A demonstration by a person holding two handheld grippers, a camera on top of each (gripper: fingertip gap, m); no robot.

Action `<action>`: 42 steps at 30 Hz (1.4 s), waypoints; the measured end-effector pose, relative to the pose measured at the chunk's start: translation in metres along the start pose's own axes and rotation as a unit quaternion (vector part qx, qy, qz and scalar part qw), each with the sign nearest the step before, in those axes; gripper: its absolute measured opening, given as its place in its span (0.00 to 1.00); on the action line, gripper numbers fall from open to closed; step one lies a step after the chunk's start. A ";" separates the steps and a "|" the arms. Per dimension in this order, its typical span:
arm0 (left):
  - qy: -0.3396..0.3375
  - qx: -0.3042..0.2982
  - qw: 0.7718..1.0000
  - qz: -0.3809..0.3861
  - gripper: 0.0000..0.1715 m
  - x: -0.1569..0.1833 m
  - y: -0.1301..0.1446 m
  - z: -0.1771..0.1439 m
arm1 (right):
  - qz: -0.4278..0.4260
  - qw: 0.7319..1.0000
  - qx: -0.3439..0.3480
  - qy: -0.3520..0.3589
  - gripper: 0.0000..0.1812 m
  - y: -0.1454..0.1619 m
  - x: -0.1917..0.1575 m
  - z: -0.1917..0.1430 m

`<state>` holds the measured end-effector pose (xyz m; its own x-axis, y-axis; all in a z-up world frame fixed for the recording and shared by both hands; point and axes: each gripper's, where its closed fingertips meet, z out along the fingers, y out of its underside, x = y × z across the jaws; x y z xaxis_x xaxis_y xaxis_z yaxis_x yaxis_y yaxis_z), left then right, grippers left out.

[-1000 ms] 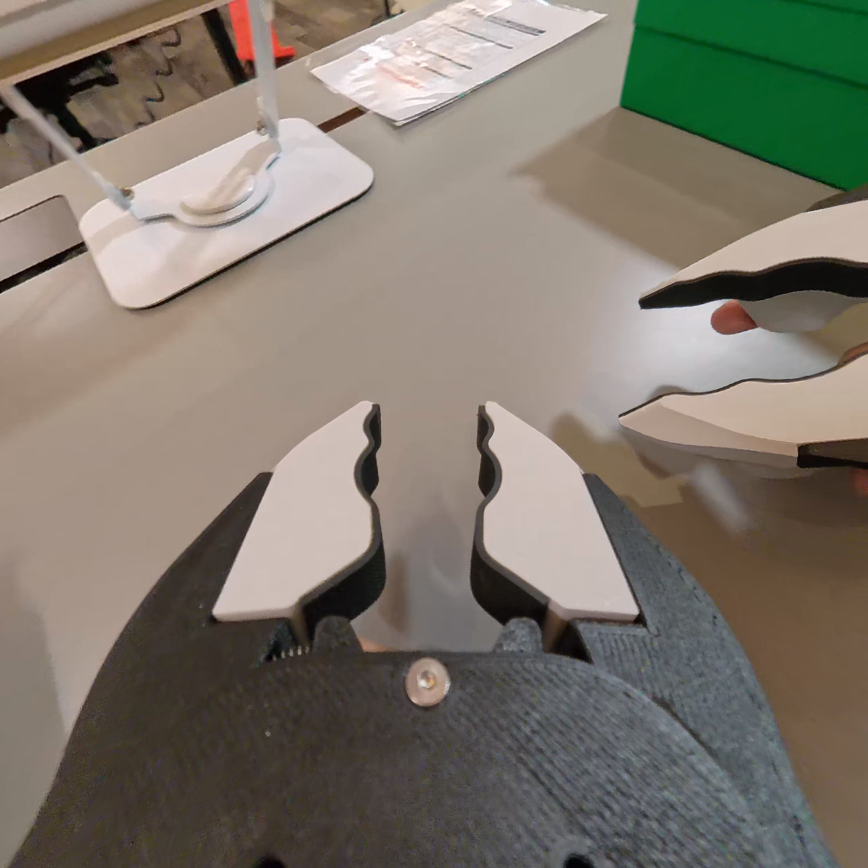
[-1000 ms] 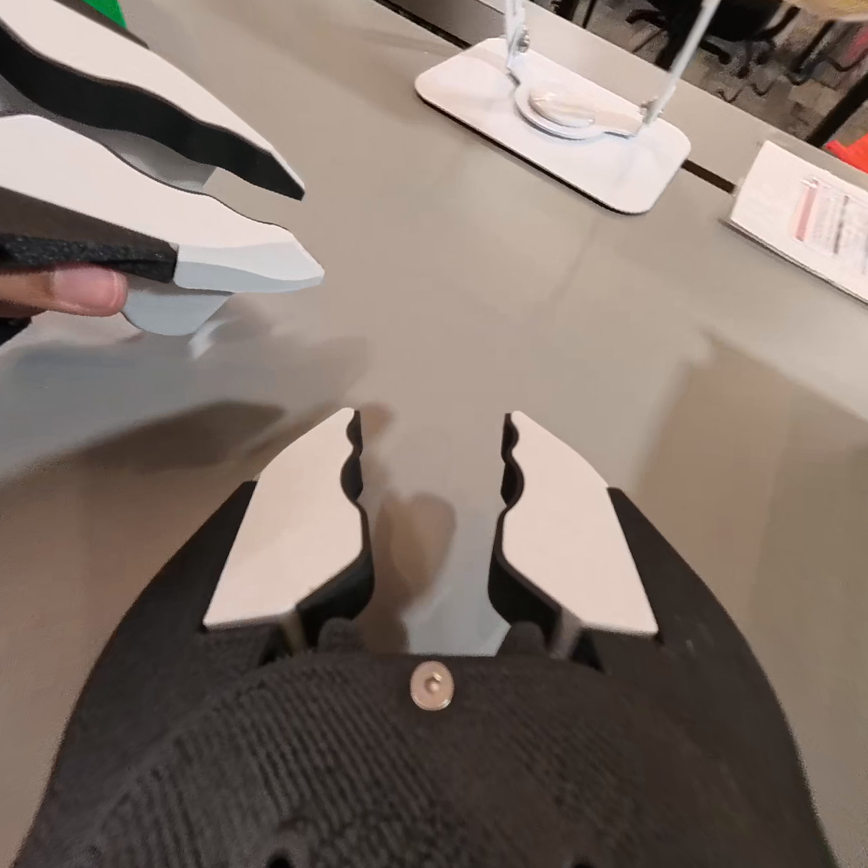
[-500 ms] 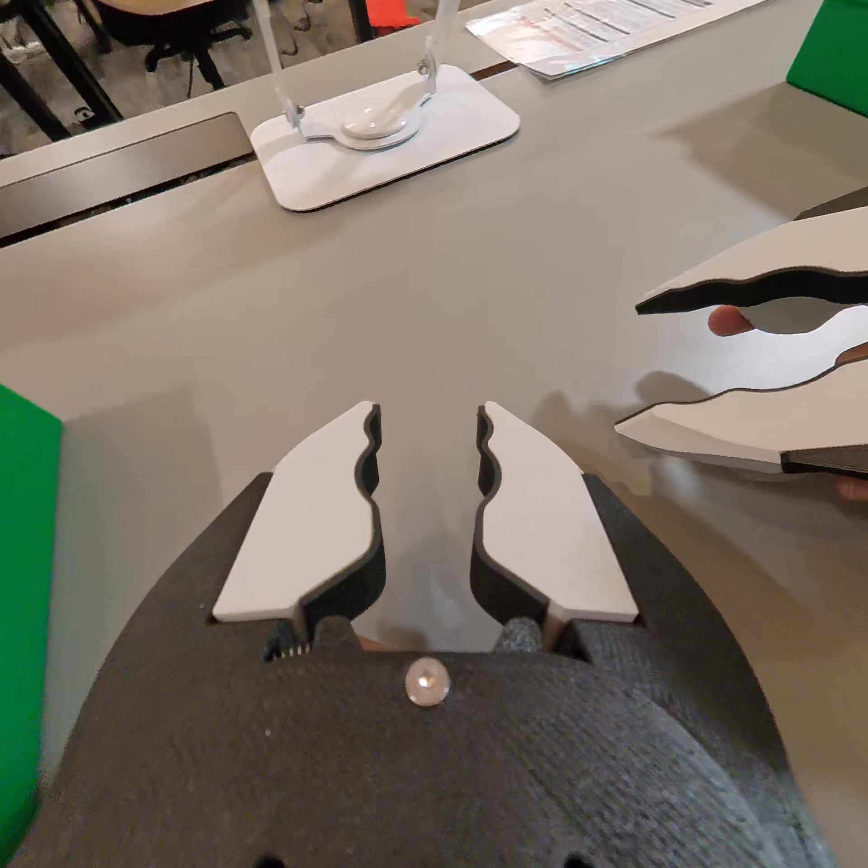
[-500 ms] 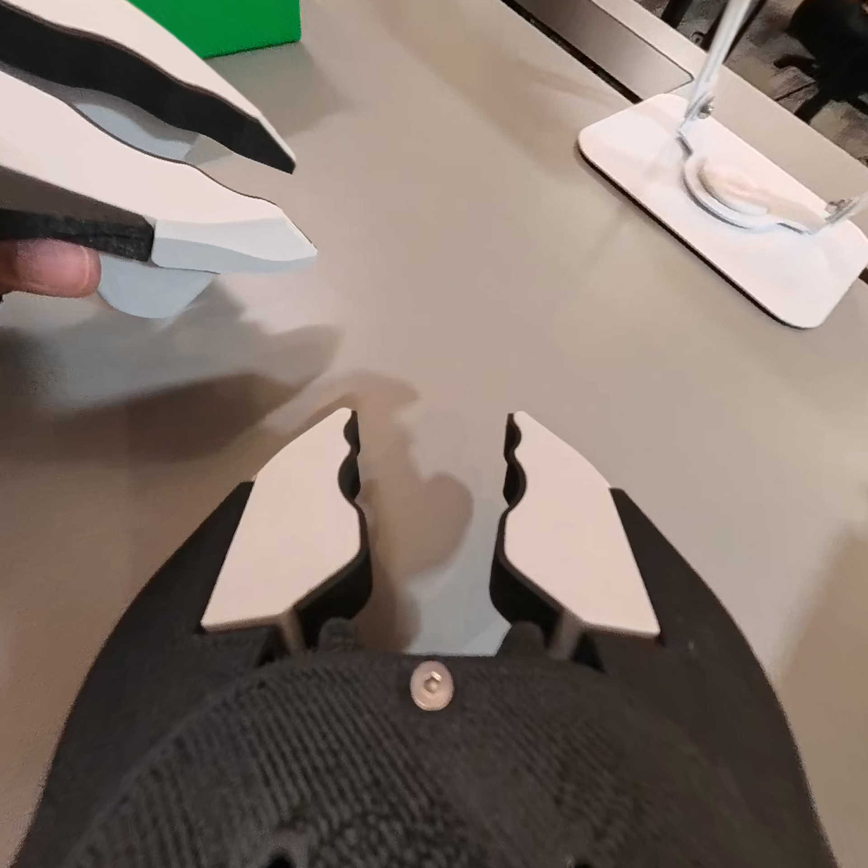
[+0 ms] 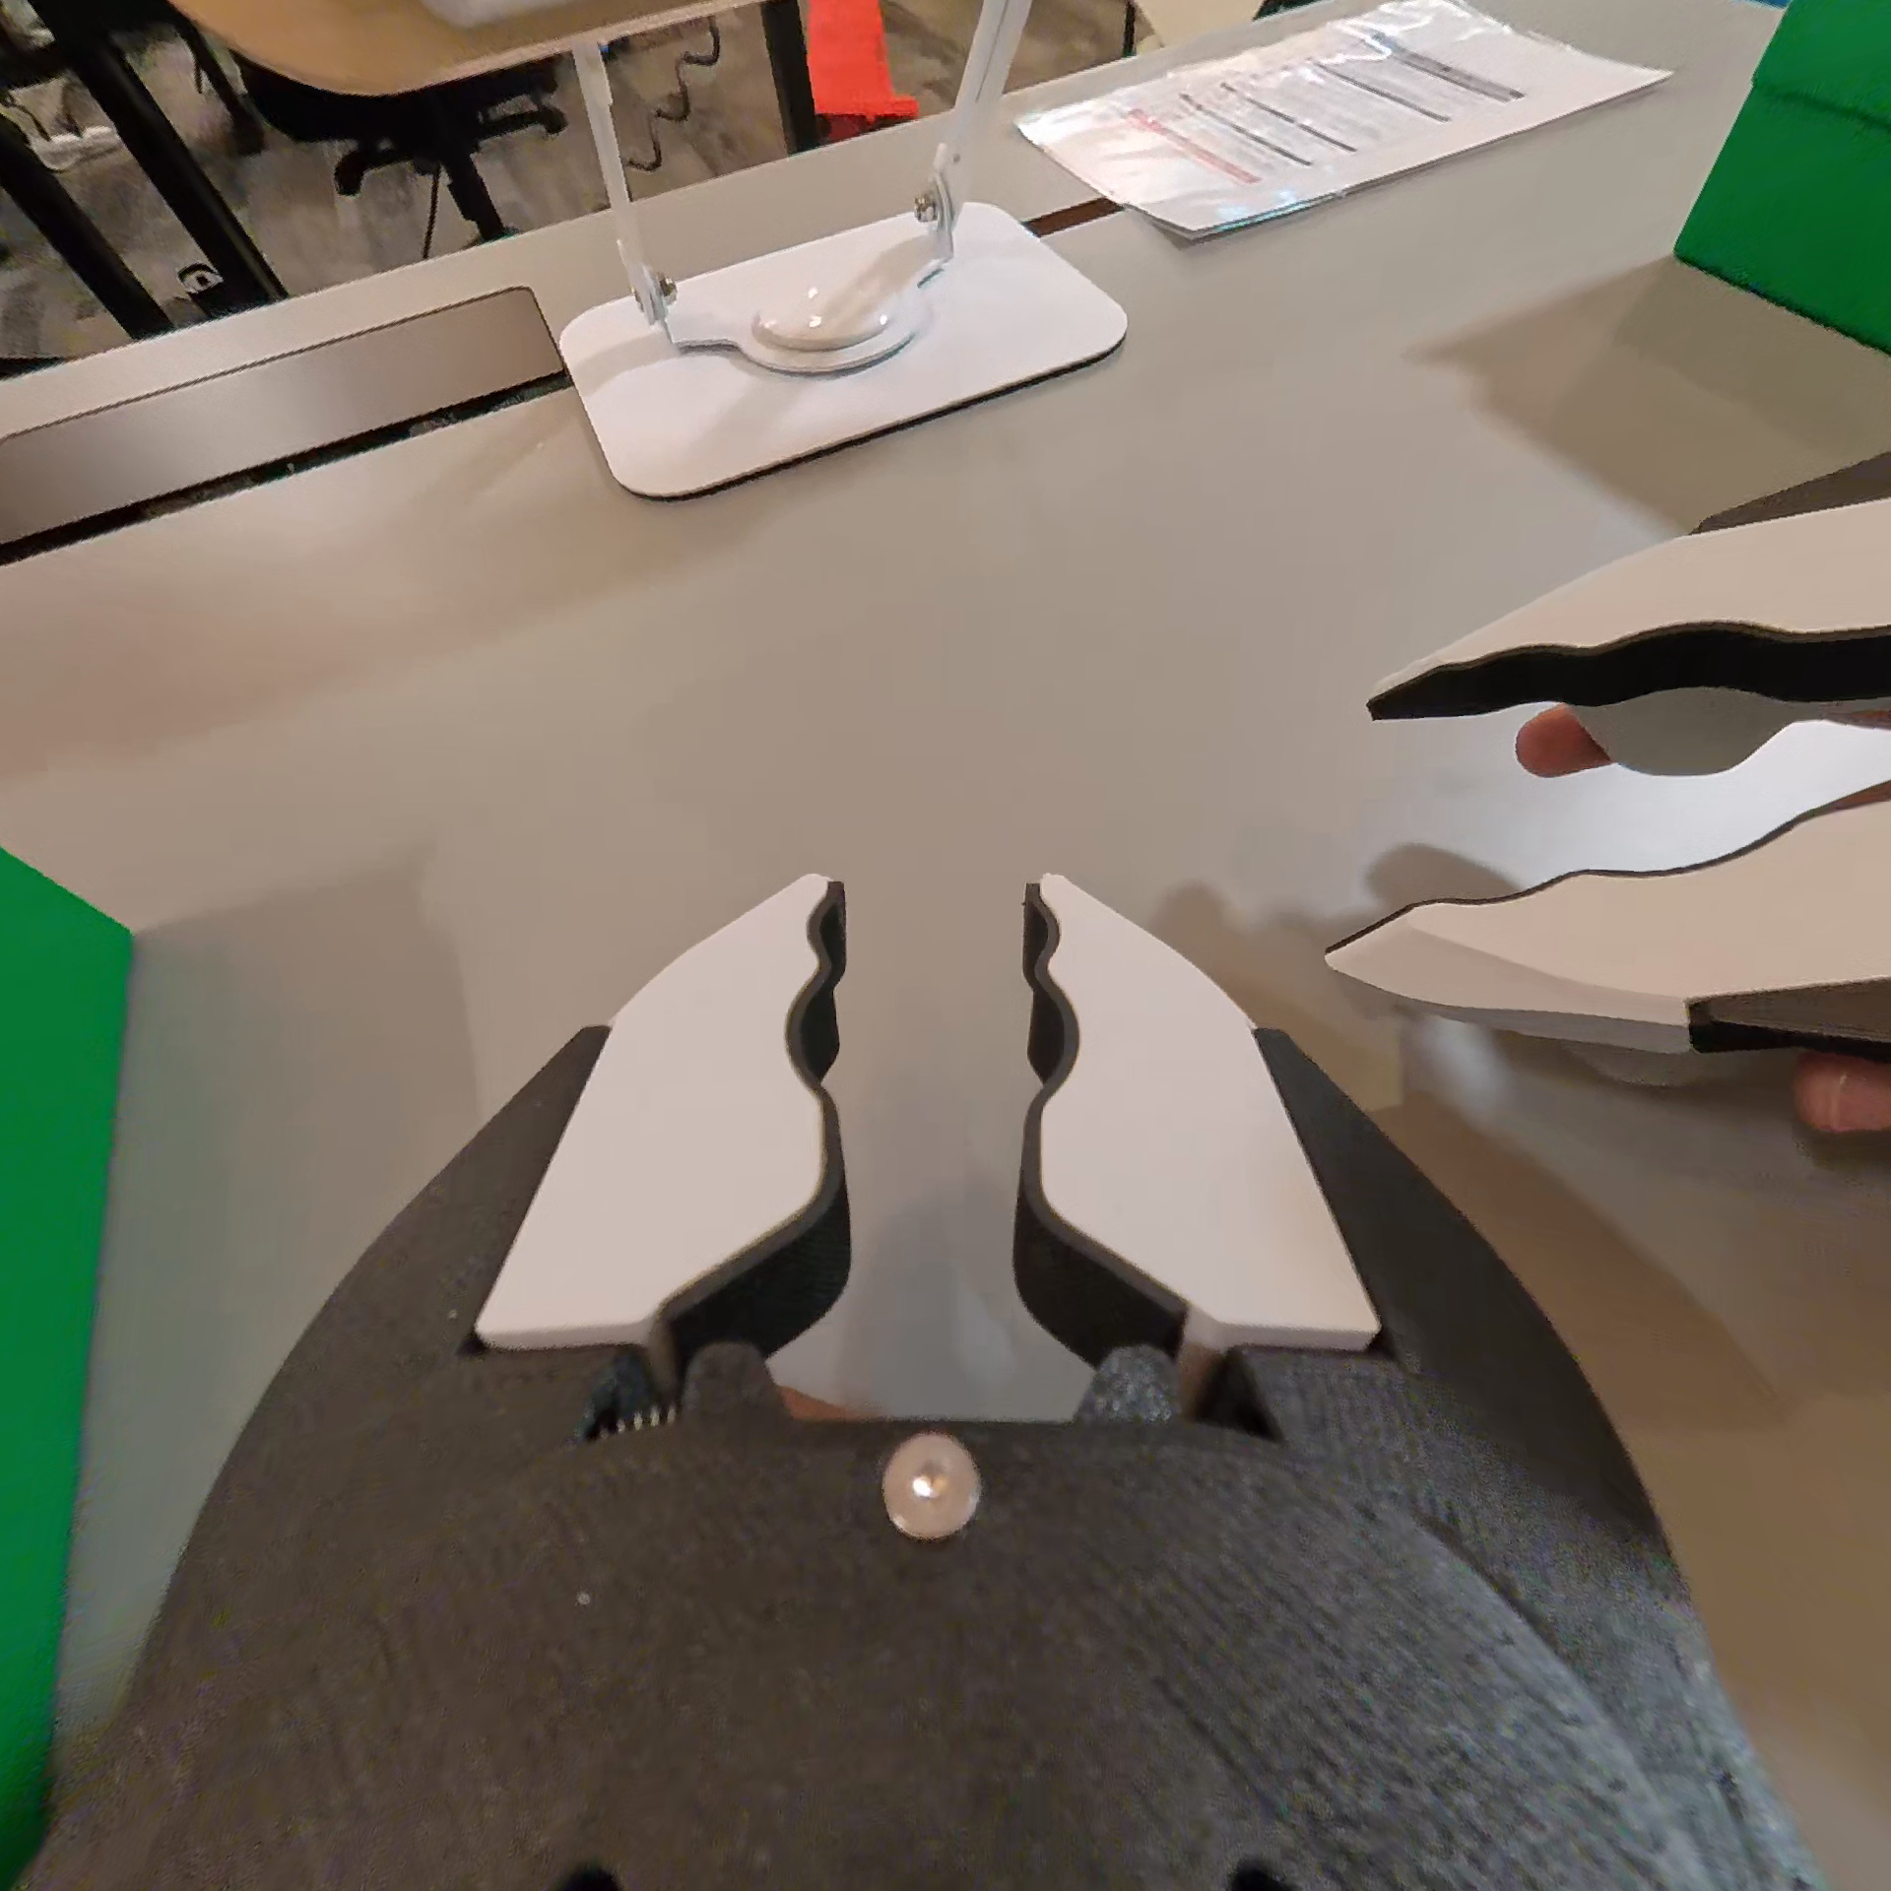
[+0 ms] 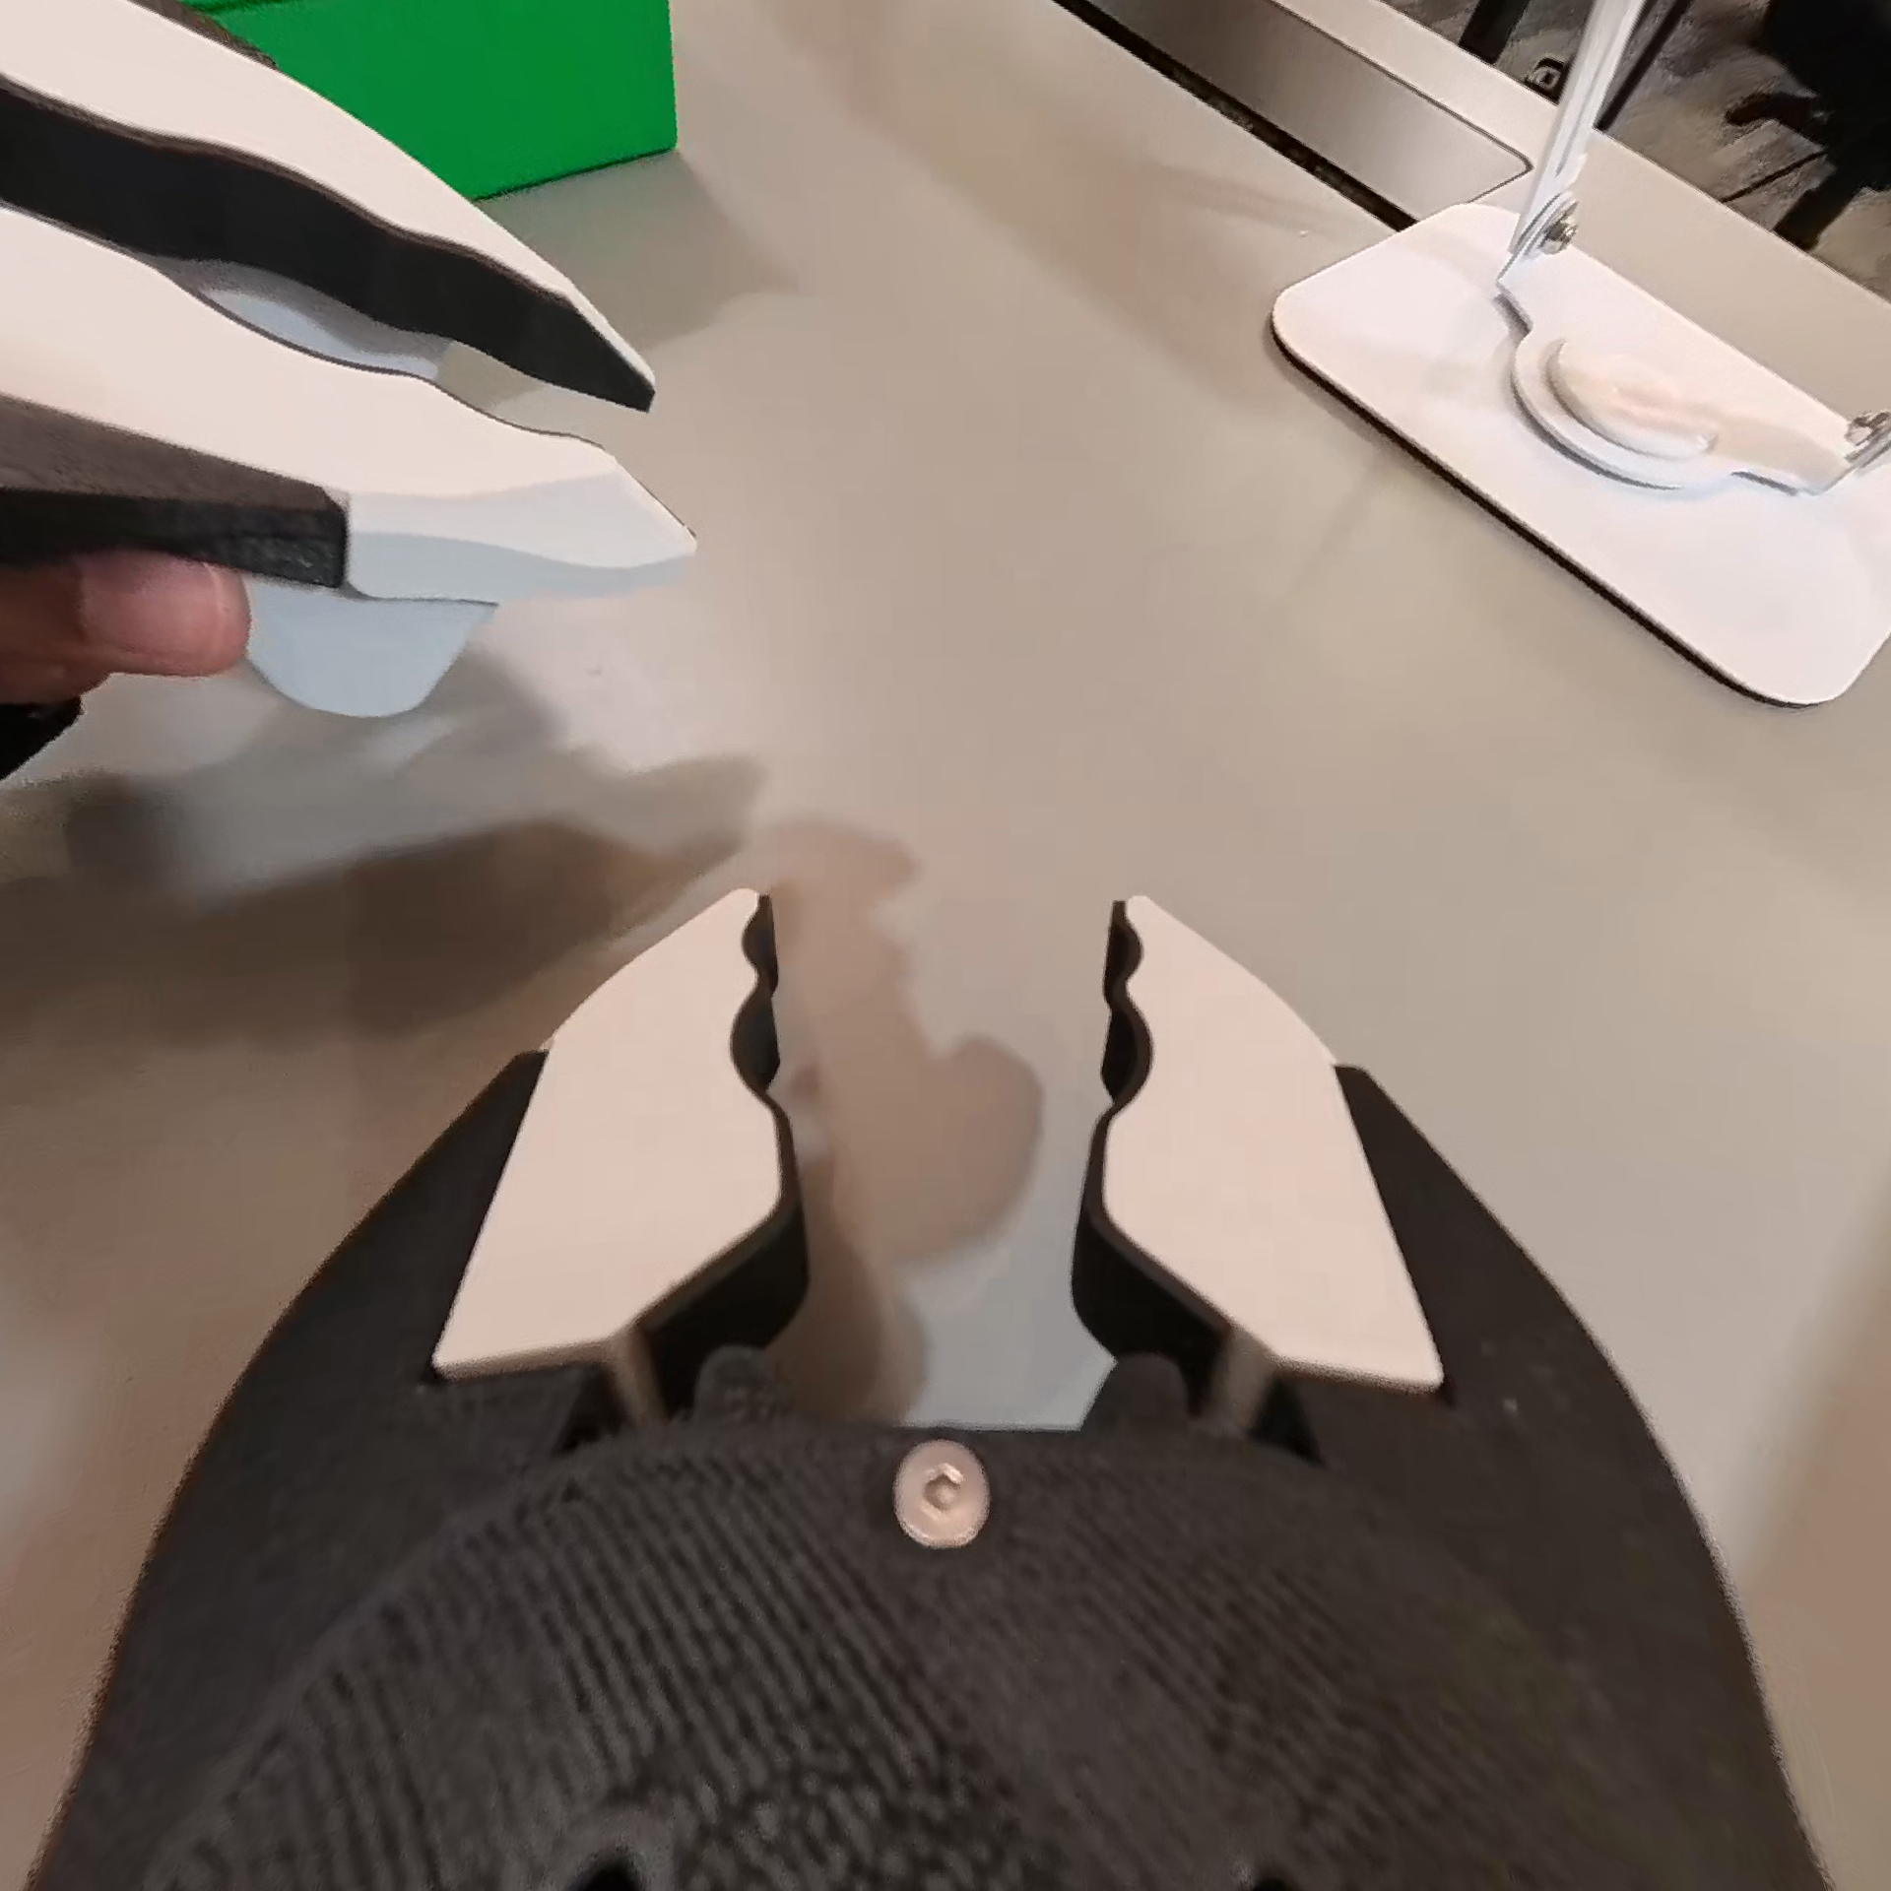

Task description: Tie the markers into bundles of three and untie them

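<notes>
Both the left gripper (image 5: 934,906) and right gripper (image 6: 939,921) are hovering released and empty, side by side above the grey counter (image 5: 921,634), with no markers appearing ahead of either, so neither is nearer.

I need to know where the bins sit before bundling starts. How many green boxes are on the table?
2. One green box sits at the far right of the left wrist view, beyond the right gripper; another fills that view's left edge. More may lie out of frame.
</notes>
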<state>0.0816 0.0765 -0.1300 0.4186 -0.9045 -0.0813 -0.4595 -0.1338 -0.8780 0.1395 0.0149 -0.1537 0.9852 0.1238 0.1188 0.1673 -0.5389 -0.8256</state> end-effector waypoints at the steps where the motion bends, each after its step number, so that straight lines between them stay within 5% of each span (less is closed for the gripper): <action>1: 0.000 0.004 1.000 -0.003 0.20 0.000 -0.002 -0.001 | 0.003 1.000 0.000 0.000 0.35 0.000 0.001 0.000; 8: -0.016 0.078 0.993 -0.081 0.20 -0.031 -0.049 -0.041 | 0.015 1.000 -0.003 -0.002 0.37 0.003 0.003 -0.002; 14: -0.112 0.148 0.972 -0.143 0.22 -0.149 -0.098 -0.141 | 0.026 1.000 0.000 -0.006 0.35 0.002 0.005 -0.002; 19: -0.180 -0.003 0.967 -0.181 0.22 -0.239 -0.019 -0.183 | 0.023 1.000 -0.004 -0.003 0.36 0.003 0.005 -0.001; 22: -0.131 -0.062 0.959 -0.244 0.21 -0.250 0.027 -0.178 | 0.013 1.000 -0.011 -0.002 0.37 0.004 0.003 0.000; 28: -0.147 -0.233 0.944 -0.183 0.21 -0.252 0.102 -0.166 | 0.003 1.000 -0.015 0.003 0.37 0.005 0.002 0.001; 42: -0.171 -0.312 0.916 -0.186 0.28 -0.246 0.135 -0.150 | 0.007 1.000 -0.011 0.000 0.36 0.004 0.002 0.000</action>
<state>-0.2008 0.2206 -0.1575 0.8090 -0.5838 -0.0684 -0.5486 -0.7084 -0.4441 0.1421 0.0132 -0.1570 0.9875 0.1153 0.1078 0.1542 -0.5588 -0.8148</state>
